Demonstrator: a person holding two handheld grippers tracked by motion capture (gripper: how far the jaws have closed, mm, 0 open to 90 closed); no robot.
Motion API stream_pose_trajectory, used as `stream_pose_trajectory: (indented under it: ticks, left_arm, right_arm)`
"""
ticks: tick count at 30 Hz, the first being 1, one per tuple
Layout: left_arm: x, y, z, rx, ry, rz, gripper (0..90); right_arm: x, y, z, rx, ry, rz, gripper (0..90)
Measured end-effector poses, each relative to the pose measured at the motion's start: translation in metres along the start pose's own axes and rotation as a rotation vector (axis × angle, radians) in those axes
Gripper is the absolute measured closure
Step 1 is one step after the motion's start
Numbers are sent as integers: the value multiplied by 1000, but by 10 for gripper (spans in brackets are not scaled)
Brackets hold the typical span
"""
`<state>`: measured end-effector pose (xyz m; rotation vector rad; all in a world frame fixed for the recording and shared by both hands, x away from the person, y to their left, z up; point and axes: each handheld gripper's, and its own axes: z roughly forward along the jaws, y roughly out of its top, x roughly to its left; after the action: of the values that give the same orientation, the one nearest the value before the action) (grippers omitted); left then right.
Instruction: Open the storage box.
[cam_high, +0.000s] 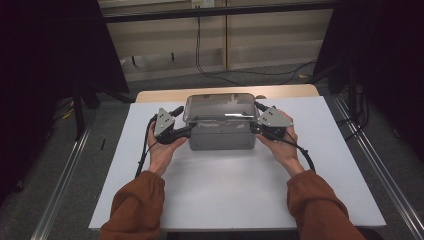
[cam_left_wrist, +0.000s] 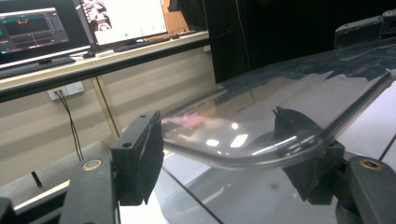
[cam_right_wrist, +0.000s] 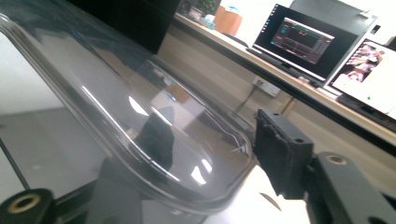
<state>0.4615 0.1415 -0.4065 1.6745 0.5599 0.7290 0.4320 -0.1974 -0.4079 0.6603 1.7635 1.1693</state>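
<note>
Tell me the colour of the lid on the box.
The lid is clear, see-through plastic with a grey tint; the left gripper view shows it best.

A white board (cam_high: 225, 200) covers the table; monitors (cam_right_wrist: 299, 39) stand on a shelf behind.

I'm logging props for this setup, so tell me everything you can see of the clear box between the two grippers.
The clear box is a rectangular container of see-through, smoky-looking plastic with rounded corners and a glossy lid whose rim juts out. It stands level at the far middle of the white board, lid on. The left gripper and the right gripper meet it at its two ends; in the gripper views each pair of jaws straddles the lid's rim. What it holds cannot be made out.
</note>
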Motion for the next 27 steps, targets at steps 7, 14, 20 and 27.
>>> stream_pose_trajectory:
  ticks: [7, 14, 20, 27]
  left_arm:
    - [5, 2, 3, -18, -6, -25, 344]
    - [7, 6, 4, -17, -12, -5, 376]
    - [8, 6, 4, -24, -11, -16, 385]
    - [12, 7, 5, -28, -1, -10, 381]
  right_arm:
    - [-4, 6, 4, 3, 16, -11, 532]
    - [-6, 6, 5, -16, 23, 16, 562]
    - [-10, 6, 6, -24, 32, 38, 569]
    - [-12, 7, 7, -33, 32, 74, 555]
